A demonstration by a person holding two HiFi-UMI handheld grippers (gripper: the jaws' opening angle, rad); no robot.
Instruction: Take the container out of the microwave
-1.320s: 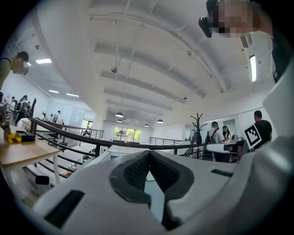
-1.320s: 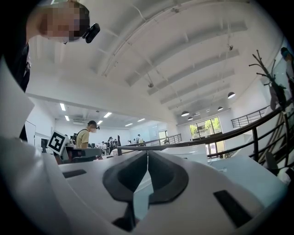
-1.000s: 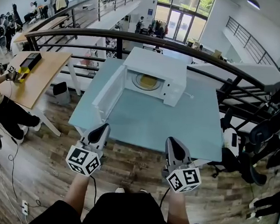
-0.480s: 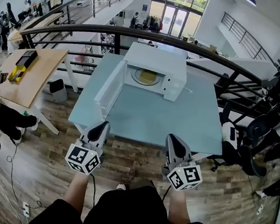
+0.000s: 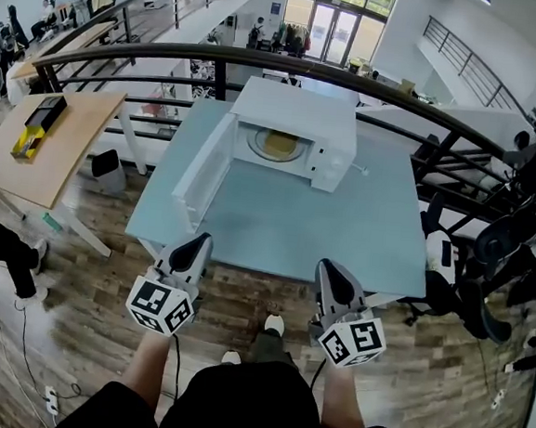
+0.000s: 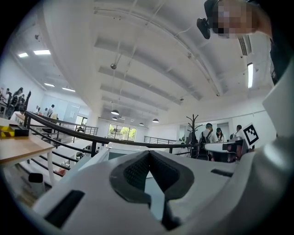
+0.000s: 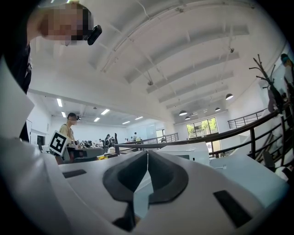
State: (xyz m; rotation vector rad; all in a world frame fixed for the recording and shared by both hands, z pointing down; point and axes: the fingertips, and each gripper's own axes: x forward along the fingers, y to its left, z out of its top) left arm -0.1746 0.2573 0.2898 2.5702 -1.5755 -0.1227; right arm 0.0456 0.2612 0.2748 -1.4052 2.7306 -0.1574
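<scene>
The left gripper (image 5: 195,247) and right gripper (image 5: 328,272) hover at the near edge of the smooth pale-blue table (image 5: 341,233), well short of the microwave (image 5: 300,118). Each has its dark padded jaws pressed together on nothing. Inside that boxy white microwave, whose door (image 5: 202,170) hangs open, sits the round yellowish container (image 5: 279,145).

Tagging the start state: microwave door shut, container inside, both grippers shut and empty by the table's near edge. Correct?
Not the door. The head view shows the microwave with its door swung open to the left and the container visible inside. The rest holds: left gripper and right gripper are shut and empty by the table's near edge.
</scene>
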